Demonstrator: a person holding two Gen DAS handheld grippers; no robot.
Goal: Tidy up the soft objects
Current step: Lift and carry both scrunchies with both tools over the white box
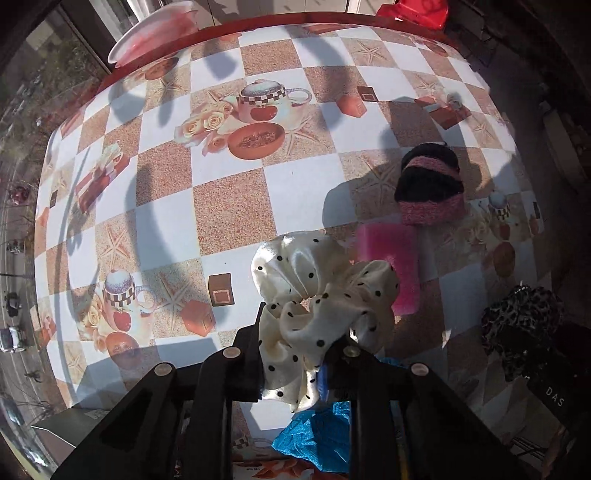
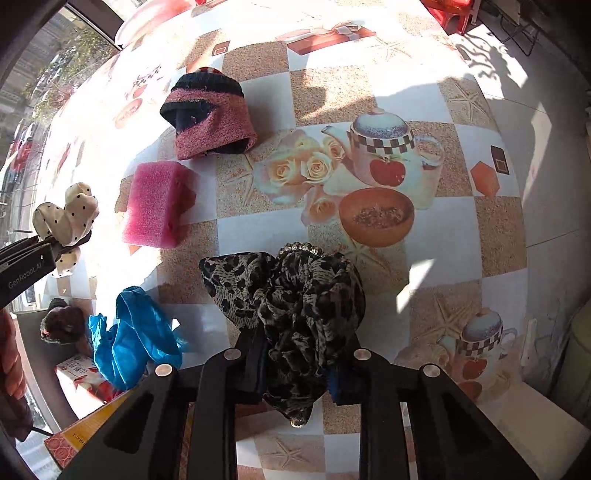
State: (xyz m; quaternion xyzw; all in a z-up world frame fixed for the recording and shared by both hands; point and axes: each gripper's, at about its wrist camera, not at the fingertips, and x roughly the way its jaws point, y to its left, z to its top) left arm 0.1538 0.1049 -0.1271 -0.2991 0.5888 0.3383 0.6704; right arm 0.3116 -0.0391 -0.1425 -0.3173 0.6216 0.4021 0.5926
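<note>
My left gripper [image 1: 299, 354] is shut on a cream polka-dot scrunchie [image 1: 317, 295] and holds it above the table; both also show at the left of the right wrist view [image 2: 68, 218]. My right gripper [image 2: 299, 365] is shut on a leopard-print scrunchie [image 2: 295, 302], seen at the right edge of the left wrist view [image 1: 521, 325]. A pink sponge [image 2: 155, 203] and a pink-and-black knitted hat [image 2: 210, 114] lie on the table ahead of both grippers. A blue cloth [image 2: 136, 336] lies at the table's near edge, under my left gripper [image 1: 317, 439].
The table [image 1: 229, 214] has a checkered printed cloth. A white and red bowl [image 1: 155, 33] sits at its far left edge. A dark scrunchie [image 2: 62, 325] and a printed box [image 2: 81, 373] lie below the table's near-left edge. A window is on the left.
</note>
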